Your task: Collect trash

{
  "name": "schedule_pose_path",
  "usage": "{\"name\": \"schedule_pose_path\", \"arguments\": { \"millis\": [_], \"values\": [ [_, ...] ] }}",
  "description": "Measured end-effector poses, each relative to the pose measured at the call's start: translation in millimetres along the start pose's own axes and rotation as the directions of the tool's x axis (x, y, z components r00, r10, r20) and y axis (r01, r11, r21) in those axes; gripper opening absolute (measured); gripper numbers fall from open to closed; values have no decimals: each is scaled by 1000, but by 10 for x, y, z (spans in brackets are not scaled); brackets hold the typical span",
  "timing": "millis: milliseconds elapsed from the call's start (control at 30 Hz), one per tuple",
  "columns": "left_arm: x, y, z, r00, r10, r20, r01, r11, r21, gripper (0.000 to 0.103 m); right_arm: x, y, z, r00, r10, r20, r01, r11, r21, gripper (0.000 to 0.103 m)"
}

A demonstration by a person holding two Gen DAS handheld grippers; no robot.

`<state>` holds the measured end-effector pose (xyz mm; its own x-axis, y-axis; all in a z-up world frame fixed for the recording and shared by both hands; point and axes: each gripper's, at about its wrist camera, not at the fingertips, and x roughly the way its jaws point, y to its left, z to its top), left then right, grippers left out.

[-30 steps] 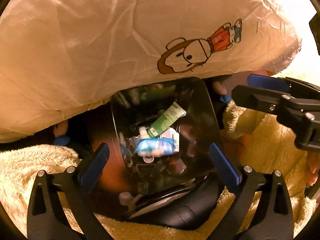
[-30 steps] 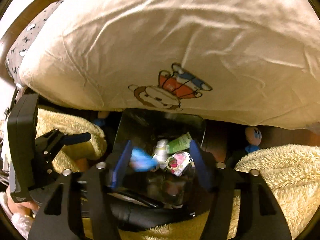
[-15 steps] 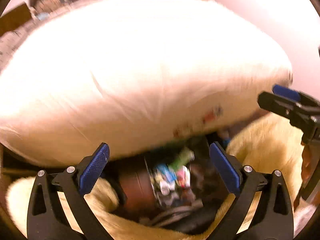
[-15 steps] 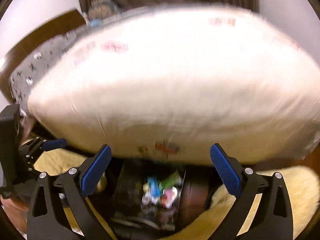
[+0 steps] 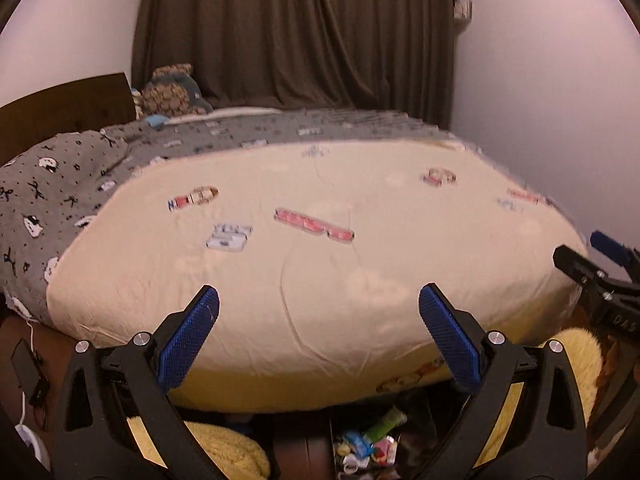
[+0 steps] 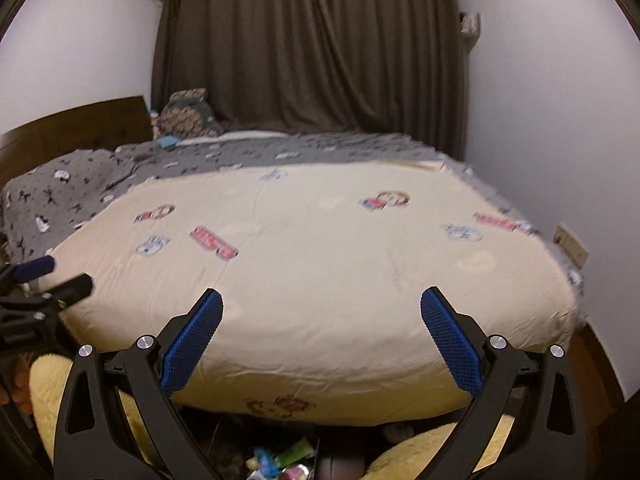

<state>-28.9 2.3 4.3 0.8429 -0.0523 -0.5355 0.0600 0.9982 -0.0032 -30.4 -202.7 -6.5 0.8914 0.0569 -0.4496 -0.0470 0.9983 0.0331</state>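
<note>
A dark bin (image 5: 340, 424) on the floor at the foot of the bed holds trash (image 5: 366, 446): a green tube (image 5: 386, 424), a blue wrapper and small packets. It also shows at the bottom of the right wrist view (image 6: 280, 464). My left gripper (image 5: 319, 334) is open and empty, raised high above the bin and facing the bed. My right gripper (image 6: 321, 338) is open and empty too, beside it on the right. Each gripper shows at the edge of the other's view.
A bed with a cream cartoon-print cover (image 5: 320, 260) fills the middle. A grey patterned quilt (image 5: 60, 176) and a pillow (image 5: 168, 96) lie at its far left. Dark curtains (image 6: 312, 48) hang behind. Yellow fluffy slippers (image 5: 232, 452) flank the bin.
Both grippers have lifted up and away from the bin and now look over the bed. The right gripper opened and let go of the blue wrapper, which now lies in the bin.
</note>
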Motion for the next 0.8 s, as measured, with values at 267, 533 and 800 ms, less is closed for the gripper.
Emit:
{"name": "schedule_pose_path", "arguments": {
  "millis": [267, 533, 800],
  "values": [
    [-160, 43, 8, 999, 21, 51, -19, 999, -29, 95, -163, -25, 39, 999, -24, 28, 24, 1000, 0, 99],
    [-124, 130, -8, 999, 35, 30, -33, 998, -56, 95, -112, 15, 24, 999, -35, -2, 35, 999, 8, 99],
    [-154, 110, -22, 999, 31, 35, -29, 998, -53, 95, -124, 31, 21, 999, -39, 2, 39, 999, 5, 99]
  ]
}}
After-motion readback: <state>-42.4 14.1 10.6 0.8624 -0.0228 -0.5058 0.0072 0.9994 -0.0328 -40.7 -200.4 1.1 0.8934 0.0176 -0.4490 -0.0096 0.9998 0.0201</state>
